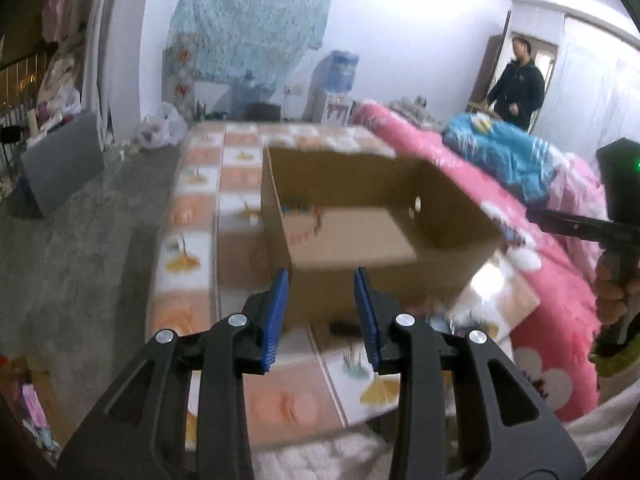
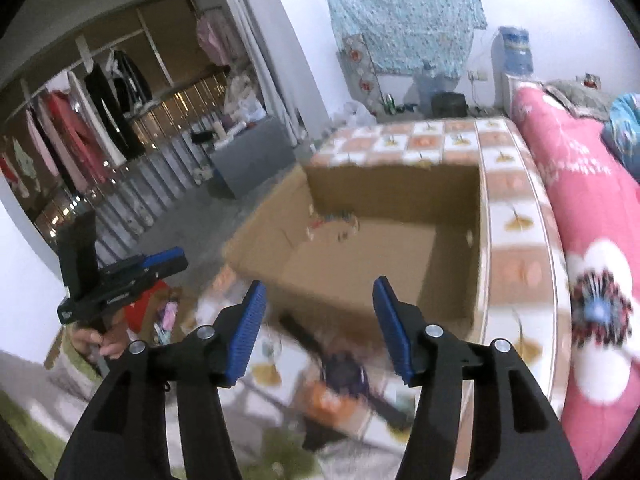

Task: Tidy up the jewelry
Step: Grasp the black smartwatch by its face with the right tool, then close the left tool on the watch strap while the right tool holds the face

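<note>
Left gripper (image 1: 322, 276): blue pads (image 1: 276, 320) apart, nothing between them. Right gripper (image 2: 318, 284): jaws wider apart, likewise empty. Both point down toward an open cardboard box (image 2: 400, 264) standing on the tiled-pattern mattress (image 2: 516, 208). Small colourful jewelry pieces (image 2: 332, 220) lie on the box floor near its far wall, at 12 o'clock from the right gripper; blur hides their type. A pink floral quilt (image 2: 580, 200) lies at 3 o'clock of the box. A person (image 1: 518, 88) stands by the far door.

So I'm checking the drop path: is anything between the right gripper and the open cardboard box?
Nothing visible. The right gripper is open and empty, and the cardboard box lies just past it with its top open. The small colourful items inside are too blurred to identify.
</note>
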### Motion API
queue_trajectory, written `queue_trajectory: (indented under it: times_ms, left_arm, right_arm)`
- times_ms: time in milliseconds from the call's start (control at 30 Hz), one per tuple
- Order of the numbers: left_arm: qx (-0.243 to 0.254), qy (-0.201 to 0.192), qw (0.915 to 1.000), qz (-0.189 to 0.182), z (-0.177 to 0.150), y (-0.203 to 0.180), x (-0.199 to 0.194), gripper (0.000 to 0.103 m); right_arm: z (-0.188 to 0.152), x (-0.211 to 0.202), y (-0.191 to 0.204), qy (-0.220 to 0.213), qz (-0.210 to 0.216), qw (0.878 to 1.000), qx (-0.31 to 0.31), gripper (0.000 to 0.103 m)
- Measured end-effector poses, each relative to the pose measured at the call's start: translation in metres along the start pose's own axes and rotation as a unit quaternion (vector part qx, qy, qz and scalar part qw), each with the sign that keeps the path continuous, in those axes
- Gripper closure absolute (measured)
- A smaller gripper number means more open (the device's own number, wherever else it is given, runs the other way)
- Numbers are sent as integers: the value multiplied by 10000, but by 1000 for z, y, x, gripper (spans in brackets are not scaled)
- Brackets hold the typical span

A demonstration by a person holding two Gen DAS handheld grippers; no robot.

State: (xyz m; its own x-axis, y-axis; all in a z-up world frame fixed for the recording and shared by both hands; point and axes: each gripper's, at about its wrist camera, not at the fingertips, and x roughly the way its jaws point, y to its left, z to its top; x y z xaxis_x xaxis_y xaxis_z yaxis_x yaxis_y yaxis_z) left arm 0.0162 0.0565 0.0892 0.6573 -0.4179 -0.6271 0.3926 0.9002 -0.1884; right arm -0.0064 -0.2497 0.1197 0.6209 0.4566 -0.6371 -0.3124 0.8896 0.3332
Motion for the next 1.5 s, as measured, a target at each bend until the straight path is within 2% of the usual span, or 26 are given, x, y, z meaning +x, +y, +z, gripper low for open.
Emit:
queue_trajectory:
  times_ms: [200, 367, 533, 600, 700, 867, 1133, 1300, 1500]
  left_arm:
    - [78, 630, 9979, 106, -50, -23, 47, 71]
    - [391, 916, 9950, 53, -70, -45, 76, 71]
    - [369, 917, 9947, -300, -70, -54, 81, 71]
    - [229, 930, 9939, -549, -68, -52, 84, 71]
    - [-55, 1027, 9903, -930, -65, -49, 93, 71]
    - [-401, 1210, 9834, -1290, -63, -47, 107, 72]
    - [-784, 1379, 9737, -1638, -64, -48, 118, 72]
    - [-1124, 1461, 9638, -1925, -65, -46, 123, 72]
    - [-1548, 1537, 9480, -2316, -63, -47, 133, 71]
  right_arm:
    - [-49, 39, -1, 867, 97, 9962, -37, 48]
    - [-70, 78, 2, 1432, -169, 9887, -406, 48]
    - [-75, 99, 8, 1538, -517, 9826, -908, 48]
    - [-75, 103, 9, 1532, -638, 9806, -1042, 48]
    - [-78, 110, 13, 1516, -820, 9764, -1302, 48]
    - [-81, 122, 14, 1596, -981, 9693, -1595, 48]
    - [-81, 120, 1, 1529, -643, 9769, -1350, 53]
    - [-75, 112, -24, 1451, -9, 9878, -559, 54]
    - [-74, 107, -44, 1352, 529, 9894, 37, 54]
